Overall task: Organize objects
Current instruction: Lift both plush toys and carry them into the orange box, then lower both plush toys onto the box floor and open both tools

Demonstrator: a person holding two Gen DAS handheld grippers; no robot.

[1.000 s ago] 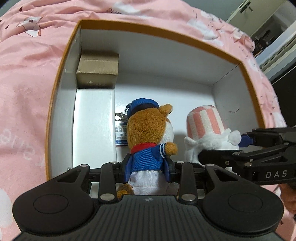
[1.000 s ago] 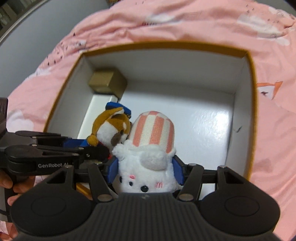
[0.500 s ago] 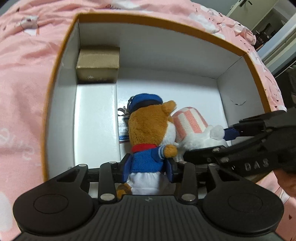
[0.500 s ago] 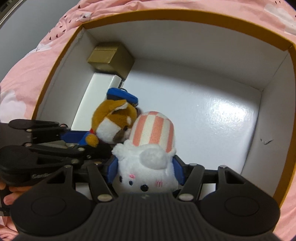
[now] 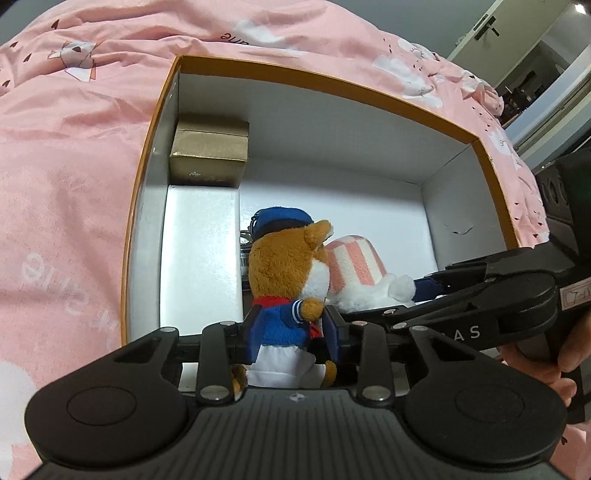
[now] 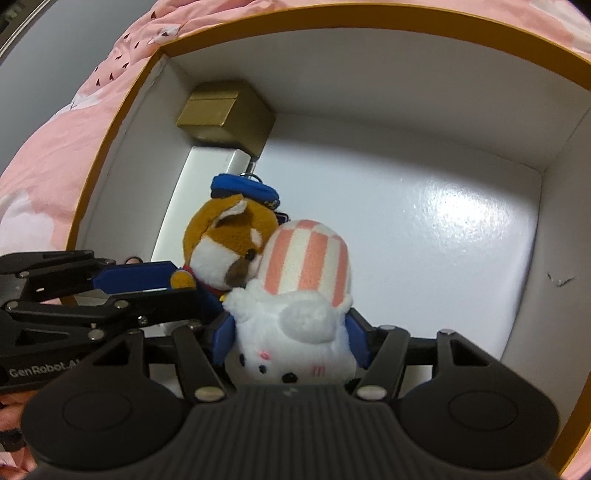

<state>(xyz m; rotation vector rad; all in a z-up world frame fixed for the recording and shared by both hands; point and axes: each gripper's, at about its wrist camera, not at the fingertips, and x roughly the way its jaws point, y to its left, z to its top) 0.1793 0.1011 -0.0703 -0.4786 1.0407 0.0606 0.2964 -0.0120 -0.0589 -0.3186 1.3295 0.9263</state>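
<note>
The left gripper (image 5: 293,332) grasps the brown sailor plush (image 5: 286,280) at lower centre; the right gripper (image 6: 291,339) grasps the striped white plush (image 6: 299,295), both inside the box (image 5: 332,122).

Pink printed bedspread (image 5: 74,166) underneath; grey wall, pale door (image 5: 491,33) beyond.
</note>
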